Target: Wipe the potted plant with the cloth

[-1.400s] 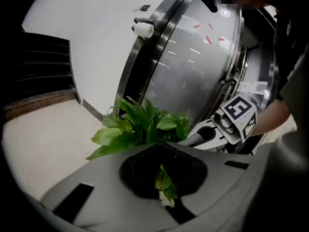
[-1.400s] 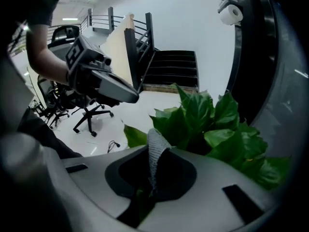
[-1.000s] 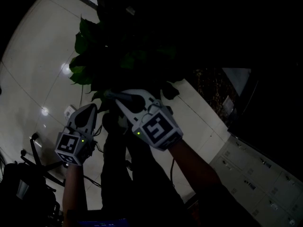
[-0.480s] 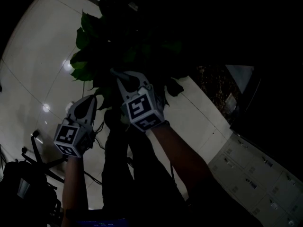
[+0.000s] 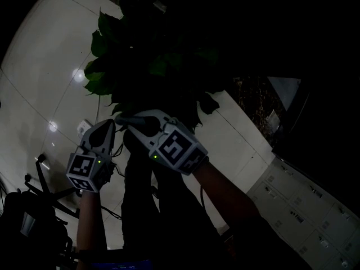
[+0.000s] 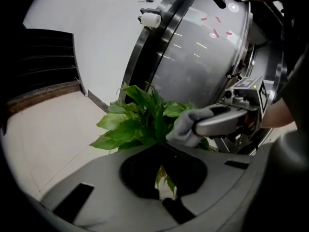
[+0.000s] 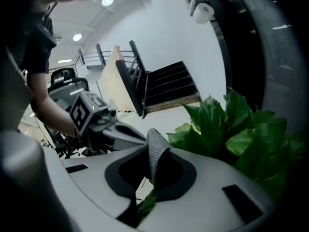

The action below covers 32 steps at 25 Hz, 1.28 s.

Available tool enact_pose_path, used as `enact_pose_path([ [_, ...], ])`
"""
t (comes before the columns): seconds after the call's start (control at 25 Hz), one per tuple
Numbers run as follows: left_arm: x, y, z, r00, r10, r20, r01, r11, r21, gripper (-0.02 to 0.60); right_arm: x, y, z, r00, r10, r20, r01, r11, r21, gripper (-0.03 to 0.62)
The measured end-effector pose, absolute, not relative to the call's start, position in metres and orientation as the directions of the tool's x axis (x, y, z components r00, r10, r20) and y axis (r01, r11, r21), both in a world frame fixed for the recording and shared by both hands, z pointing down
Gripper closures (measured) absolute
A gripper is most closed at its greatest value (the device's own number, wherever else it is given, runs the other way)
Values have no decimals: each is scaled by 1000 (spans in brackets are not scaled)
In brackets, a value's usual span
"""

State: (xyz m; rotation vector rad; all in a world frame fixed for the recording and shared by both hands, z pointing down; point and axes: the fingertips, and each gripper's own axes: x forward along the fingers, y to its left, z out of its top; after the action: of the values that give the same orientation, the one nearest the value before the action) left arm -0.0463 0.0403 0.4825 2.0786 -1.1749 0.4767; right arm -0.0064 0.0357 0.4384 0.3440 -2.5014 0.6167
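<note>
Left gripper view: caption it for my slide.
Right gripper holds a grey cloth against the plant while the left gripper pinches one leaf.

Left gripper [image 5: 108, 126] pinches a leaf [image 6: 164, 179], right gripper [image 5: 134, 119] the cloth [image 7: 155, 153] — held out side by side.

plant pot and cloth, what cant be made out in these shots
- Pot: in no view; the head view is too dark under the plant, and the gripper bodies cover it in both gripper views.
- Cloth: its lower end is hidden between the right gripper's jaws; lost in the dark head view.
- Leaf held by the left gripper: mostly covered by its jaws.
</note>
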Motion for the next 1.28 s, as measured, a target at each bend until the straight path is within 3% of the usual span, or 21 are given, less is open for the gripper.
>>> enact_pose_path([
  [0.16,-46,45,483,527,-600,601,-849,-343,402,594,25,-16,405,-797,-337,500,-536,777,-330,568],
  [0.32,-46,38,479,526,-614,589,-849,-336,408,594,59,-54,414,-686,-481,546,-655,735,-176,568],
  [0.64,-53,29,472,522,-612,594,-852,-344,394,594,37,-35,473,-585,-426,690,-659,746,-98,568],
  [0.84,-50,29,472,518,-600,610,-855,-336,396,594,15,3,476,-650,-284,705,-561,805,-193,568],
  [1.0,-51,19,467,516,-602,609,-856,-342,388,594,-2,27,455,-750,-165,641,-452,835,-314,568],
  [1.08,-51,15,466,516,-605,606,-856,-342,387,594,1,19,437,-774,-195,602,-463,824,-327,568],
  [1.28,-52,14,466,510,-608,608,-859,-336,386,594,22,-42,390,-758,-416,503,-611,723,-322,568],
])
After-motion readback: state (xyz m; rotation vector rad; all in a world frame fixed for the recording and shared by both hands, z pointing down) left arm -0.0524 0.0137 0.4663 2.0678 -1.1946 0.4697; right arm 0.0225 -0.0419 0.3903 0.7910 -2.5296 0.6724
